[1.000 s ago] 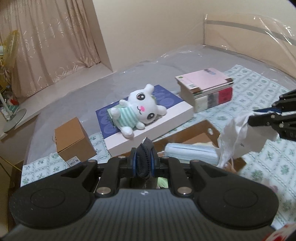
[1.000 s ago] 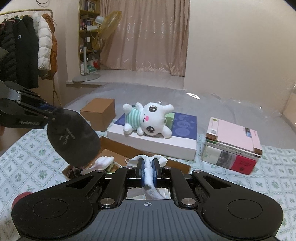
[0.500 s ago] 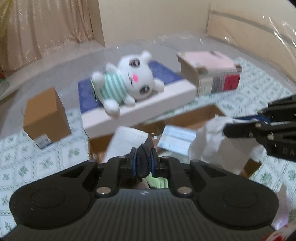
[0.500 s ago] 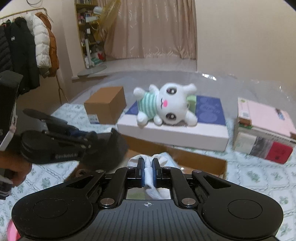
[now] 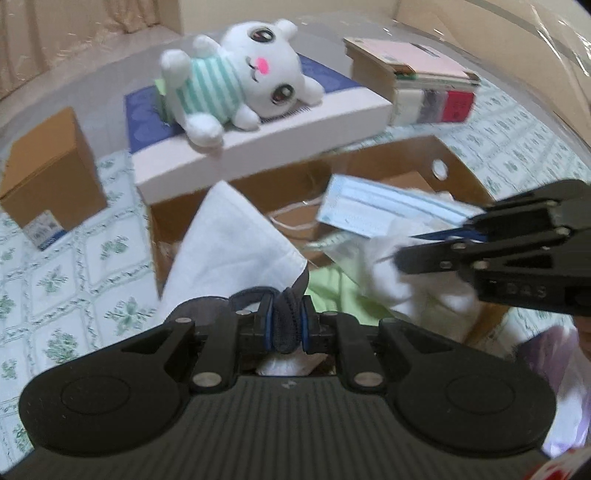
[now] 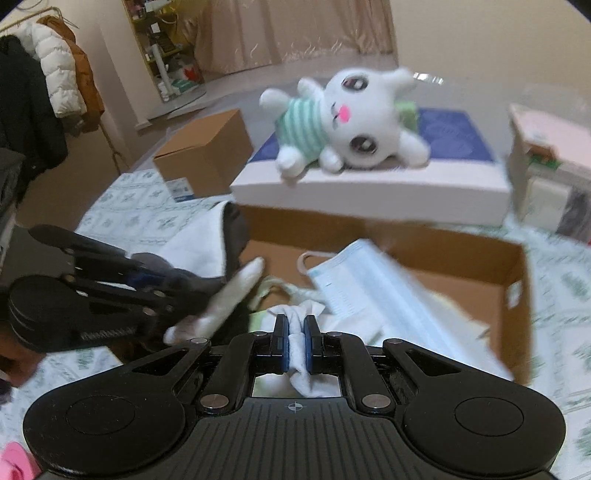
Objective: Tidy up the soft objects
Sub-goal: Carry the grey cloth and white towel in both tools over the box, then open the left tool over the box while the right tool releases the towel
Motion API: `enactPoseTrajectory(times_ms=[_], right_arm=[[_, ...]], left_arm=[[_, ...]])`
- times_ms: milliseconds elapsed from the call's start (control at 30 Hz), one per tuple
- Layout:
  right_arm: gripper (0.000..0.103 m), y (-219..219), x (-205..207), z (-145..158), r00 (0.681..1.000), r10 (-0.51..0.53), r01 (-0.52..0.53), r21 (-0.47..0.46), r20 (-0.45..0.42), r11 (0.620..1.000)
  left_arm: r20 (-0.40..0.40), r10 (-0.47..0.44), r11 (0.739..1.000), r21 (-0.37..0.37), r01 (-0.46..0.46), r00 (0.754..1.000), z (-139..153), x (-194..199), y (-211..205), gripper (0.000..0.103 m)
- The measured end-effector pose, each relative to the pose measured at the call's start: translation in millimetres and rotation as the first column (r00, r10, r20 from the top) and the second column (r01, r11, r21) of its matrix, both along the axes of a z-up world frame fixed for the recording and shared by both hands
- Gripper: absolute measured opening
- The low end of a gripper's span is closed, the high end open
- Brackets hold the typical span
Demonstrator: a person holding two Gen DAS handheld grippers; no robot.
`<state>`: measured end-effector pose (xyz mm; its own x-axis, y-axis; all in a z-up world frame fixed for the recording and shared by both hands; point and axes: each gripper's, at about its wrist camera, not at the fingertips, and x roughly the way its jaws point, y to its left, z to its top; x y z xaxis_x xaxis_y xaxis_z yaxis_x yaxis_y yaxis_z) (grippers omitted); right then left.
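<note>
Socks hang over the open cardboard box (image 6: pixel 517 295), a dark one (image 5: pixel 290 325) pinched by the left gripper (image 5: pixel 288 328) and a white one (image 6: pixel 301 354) by the right gripper (image 6: pixel 295 347), seemingly poised for dropping inside.

Beige curtains (image 6: pixel 295 33) hang beyond cream walls (image 6: pixel 480 40); coats (image 6: pixel 48 81) hang at left

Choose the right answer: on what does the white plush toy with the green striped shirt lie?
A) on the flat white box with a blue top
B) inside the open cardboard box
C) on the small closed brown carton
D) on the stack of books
A: the plush toy lies on its side on the flat white box, behind the open cardboard box.
</note>
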<state>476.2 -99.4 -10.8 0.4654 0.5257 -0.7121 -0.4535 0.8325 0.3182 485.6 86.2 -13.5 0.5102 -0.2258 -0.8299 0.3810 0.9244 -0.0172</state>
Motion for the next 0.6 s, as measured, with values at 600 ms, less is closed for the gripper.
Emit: enactPoseTrajectory(times_ms=[600], right_arm=[[0.008,10,12,-37,0.991,0.026,-0.026,0.003,-0.128,1.000]], left_arm=[[0.032,-0.073,0.997,-0.030,0.074,0.997,13,-25,21,0.034]])
